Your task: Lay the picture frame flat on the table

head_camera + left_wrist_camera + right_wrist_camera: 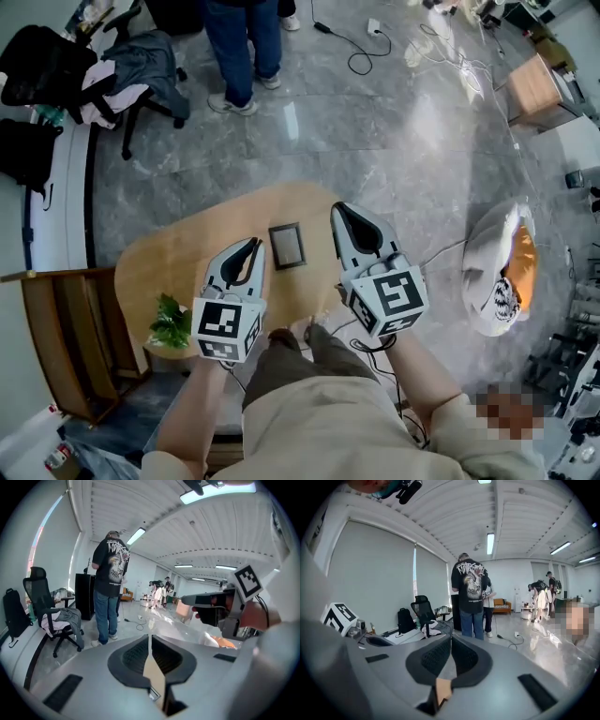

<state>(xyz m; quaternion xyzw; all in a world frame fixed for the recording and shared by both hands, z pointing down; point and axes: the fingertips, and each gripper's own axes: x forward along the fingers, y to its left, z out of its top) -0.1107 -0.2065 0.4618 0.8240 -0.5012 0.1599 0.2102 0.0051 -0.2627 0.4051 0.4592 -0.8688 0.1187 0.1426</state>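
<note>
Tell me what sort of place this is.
Probably an open-plan office or lab: an office chair, ceiling strip lights, several people standing about, and cables trailing over a polished floor.

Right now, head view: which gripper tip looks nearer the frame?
Left gripper: tip beside the left edge of the picture frame; the right gripper ends farther off.

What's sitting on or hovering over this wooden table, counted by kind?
Picture frame: 1
Green plant: 1
Grippers: 2 (left gripper, right gripper, both shut)
Total: 4
</note>
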